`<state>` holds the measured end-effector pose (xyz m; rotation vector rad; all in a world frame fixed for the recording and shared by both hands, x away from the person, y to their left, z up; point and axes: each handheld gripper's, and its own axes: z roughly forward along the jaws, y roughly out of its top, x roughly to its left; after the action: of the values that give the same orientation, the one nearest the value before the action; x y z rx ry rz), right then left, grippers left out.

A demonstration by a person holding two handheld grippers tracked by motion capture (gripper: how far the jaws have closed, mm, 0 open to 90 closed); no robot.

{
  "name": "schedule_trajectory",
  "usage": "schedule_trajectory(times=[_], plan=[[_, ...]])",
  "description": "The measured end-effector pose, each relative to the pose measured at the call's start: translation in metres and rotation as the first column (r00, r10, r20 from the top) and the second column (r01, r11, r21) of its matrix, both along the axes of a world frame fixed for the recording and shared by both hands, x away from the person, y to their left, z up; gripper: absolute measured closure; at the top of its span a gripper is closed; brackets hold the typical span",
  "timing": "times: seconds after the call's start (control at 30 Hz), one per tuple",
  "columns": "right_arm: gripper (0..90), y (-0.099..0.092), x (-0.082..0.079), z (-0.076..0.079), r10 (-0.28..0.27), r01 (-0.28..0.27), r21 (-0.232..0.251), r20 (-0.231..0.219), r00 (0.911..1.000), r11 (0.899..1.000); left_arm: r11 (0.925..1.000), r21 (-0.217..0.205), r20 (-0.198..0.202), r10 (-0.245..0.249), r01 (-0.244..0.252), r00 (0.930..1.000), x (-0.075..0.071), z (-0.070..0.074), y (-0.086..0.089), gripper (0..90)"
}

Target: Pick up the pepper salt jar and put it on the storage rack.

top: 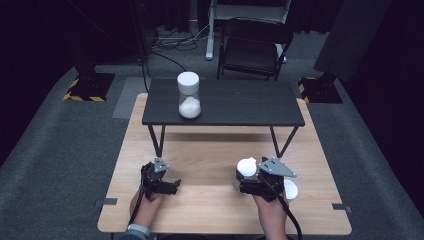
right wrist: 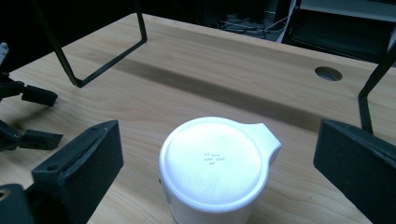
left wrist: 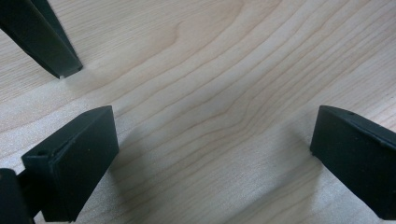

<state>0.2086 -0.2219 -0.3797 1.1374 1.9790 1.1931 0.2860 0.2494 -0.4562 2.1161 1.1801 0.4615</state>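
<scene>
At about seven o'clock on the pale wooden table (top: 210, 160) in the high view, the left gripper (top: 170, 186) is held low over the bare boards by the person's left hand (top: 147, 207), pointing toward three o'clock; in the left gripper view its two black jaws are seen spread wide apart with nothing but wood grain between them, and the foot of a black metal leg (left wrist: 44, 39) is seen at eleven o'clock. Further back, at twelve o'clock, a low black rectangular shelf on thin metal legs (top: 225, 102) is stood across the table, and a clear glass jar with a white lid and white contents (top: 189, 95) is set upright on its left half. At about five o'clock the right gripper (top: 244, 182) is held by the right hand (top: 272, 212). In the right gripper view, the small white plastic container with a flat tabbed lid (right wrist: 215, 168) is seen upright on the table between the jaws, which are opened wide and kept clear of it on both sides. A second white round object (top: 291, 190) is seen just right of that gripper.
</scene>
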Motion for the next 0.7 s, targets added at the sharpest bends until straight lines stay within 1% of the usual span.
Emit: schedule_trajectory(times=[0.1,0.27,0.43,0.5,0.7], plan=[[1.3,0.005,-0.002,-0.002,-0.012,0.012,-0.009,0.006,0.9999,1.000,1.0000,0.000,0.000,0.000,0.000,1.0000,0.000,0.000,0.000,0.8],[1.4,0.011,-0.002,-0.006,-0.018,0.018,-0.007,-0.010,0.9998,1.000,1.0000,0.000,0.000,0.000,0.000,1.0000,0.000,0.000,0.000,0.8],[1.7,0.016,0.001,-0.012,-0.014,0.014,-0.025,-0.025,0.9996,1.000,1.0000,0.000,-0.001,-0.004,0.004,1.0000,0.000,0.000,0.000,0.7],[1.7,0.016,0.001,-0.013,-0.019,0.018,-0.021,-0.032,0.9993,1.000,1.0000,0.000,0.000,-0.004,0.004,1.0000,0.000,0.000,0.000,0.7],[1.8,0.022,0.002,-0.019,-0.027,0.026,-0.037,-0.029,0.9992,0.999,1.0000,0.000,0.000,-0.004,0.004,1.0000,0.000,0.000,0.000,0.7]])
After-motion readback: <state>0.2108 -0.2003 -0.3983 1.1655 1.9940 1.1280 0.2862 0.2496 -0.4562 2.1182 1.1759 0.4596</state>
